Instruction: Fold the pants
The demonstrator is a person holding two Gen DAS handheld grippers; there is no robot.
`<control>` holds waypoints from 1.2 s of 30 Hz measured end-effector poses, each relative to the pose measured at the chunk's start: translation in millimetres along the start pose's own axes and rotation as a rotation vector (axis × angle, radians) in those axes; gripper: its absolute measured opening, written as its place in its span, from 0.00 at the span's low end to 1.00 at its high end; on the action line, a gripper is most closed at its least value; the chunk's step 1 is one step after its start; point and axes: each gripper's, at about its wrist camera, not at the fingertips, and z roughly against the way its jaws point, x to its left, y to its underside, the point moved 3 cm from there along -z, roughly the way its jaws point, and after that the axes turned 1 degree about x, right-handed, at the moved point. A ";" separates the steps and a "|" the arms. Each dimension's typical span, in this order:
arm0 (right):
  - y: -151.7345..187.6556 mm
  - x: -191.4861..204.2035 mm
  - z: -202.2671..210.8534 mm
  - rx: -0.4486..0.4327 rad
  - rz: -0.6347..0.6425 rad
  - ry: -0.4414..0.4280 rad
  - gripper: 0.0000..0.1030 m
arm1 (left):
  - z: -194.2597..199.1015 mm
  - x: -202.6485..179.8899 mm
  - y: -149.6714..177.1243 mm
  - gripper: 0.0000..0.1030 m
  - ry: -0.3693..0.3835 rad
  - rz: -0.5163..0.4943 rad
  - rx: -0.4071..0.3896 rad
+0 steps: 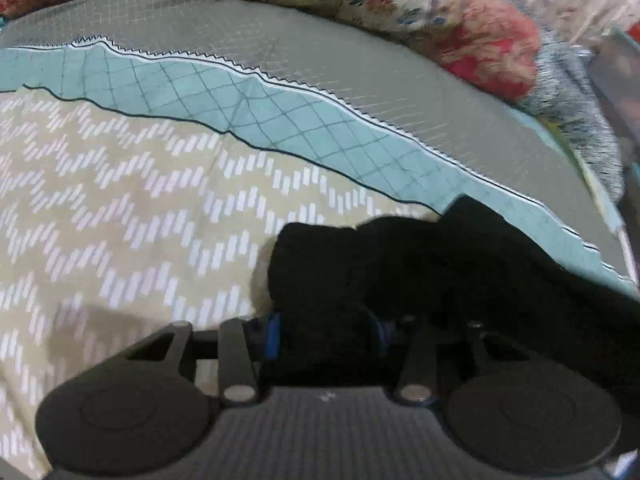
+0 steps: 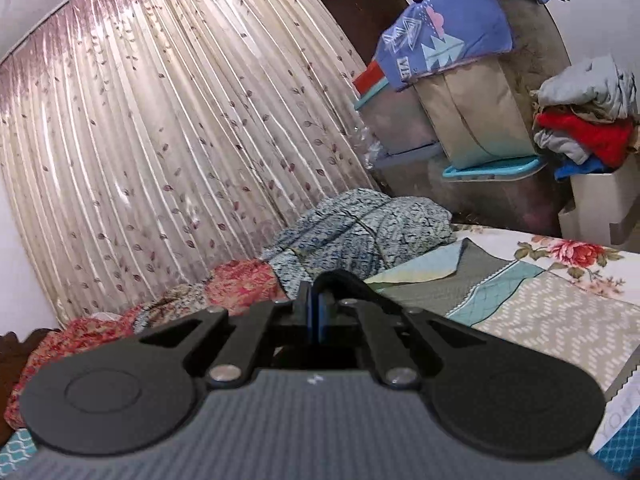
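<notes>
The black pants (image 1: 420, 264) lie bunched on the patterned bedspread (image 1: 120, 208) at the lower right of the left wrist view. My left gripper (image 1: 326, 332) is shut on a thick bunch of the black cloth, which fills the gap between its blue-padded fingers (image 1: 274, 336). In the right wrist view my right gripper (image 2: 318, 312) is held up off the bed, its jaws shut on a thin edge of the black pants (image 2: 344, 280), which drapes over the fingertips. The rest of the pants is hidden below that camera.
A floral quilt (image 1: 440, 12) is piled along the far edge of the bed. A curtain (image 2: 160, 140) hangs behind the bed. Stacked storage bins (image 2: 460, 128) and a heap of clothes (image 2: 588, 120) stand at the right. A blue-grey bundle (image 2: 360, 228) lies on the bed.
</notes>
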 end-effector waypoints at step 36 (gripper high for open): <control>107.2 -60.0 67.3 0.295 0.120 0.275 0.32 | 228.1 113.4 127.7 0.71 -0.035 -0.098 -0.373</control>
